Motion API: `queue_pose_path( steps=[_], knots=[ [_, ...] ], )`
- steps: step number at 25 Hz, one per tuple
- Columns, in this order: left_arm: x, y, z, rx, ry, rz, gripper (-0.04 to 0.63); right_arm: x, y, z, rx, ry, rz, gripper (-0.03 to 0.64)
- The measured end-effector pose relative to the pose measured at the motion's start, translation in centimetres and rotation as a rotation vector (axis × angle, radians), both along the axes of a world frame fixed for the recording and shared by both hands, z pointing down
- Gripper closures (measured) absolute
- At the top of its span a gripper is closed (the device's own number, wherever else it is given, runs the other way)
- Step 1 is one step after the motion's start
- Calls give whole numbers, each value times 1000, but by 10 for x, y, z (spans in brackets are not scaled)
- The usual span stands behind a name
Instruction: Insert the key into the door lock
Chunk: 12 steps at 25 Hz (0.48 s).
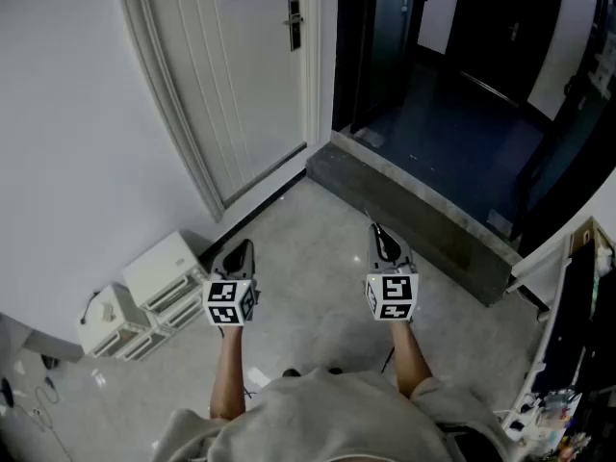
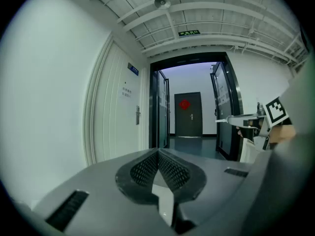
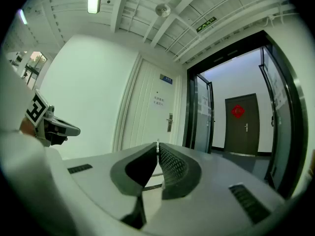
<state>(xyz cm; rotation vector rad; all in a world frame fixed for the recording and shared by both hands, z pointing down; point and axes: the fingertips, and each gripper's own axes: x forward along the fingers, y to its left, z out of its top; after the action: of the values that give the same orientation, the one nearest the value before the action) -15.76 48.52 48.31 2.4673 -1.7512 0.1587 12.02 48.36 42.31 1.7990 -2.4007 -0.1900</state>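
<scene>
**The key (image 3: 157,142) sits in the right gripper (image 1: 375,227), well apart from the door lock (image 1: 294,22)**

Head view: both tools are held out over the pale floor (image 1: 318,258). The left gripper (image 1: 246,246) is beside the right one, and the white door (image 1: 241,85) stands far ahead.

Left gripper view: its jaws are pressed together with nothing between them. The door lock shows ahead on the left.

Right gripper view: the jaws are clamped on the key, a thin metal edge at their tips. The lock lies beyond it, untouched.
</scene>
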Motion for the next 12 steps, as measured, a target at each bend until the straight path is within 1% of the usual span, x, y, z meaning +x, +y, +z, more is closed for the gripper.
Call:
queue_pose_path(
  steps=[3, 12],
  knots=[
    [0, 3, -2, 3, -2, 2, 578, -1, 2, 0, 10, 4, -3, 588],
    [12, 15, -2, -1, -13, 3, 578, 10, 14, 7, -7, -5, -14, 588]
  ],
)
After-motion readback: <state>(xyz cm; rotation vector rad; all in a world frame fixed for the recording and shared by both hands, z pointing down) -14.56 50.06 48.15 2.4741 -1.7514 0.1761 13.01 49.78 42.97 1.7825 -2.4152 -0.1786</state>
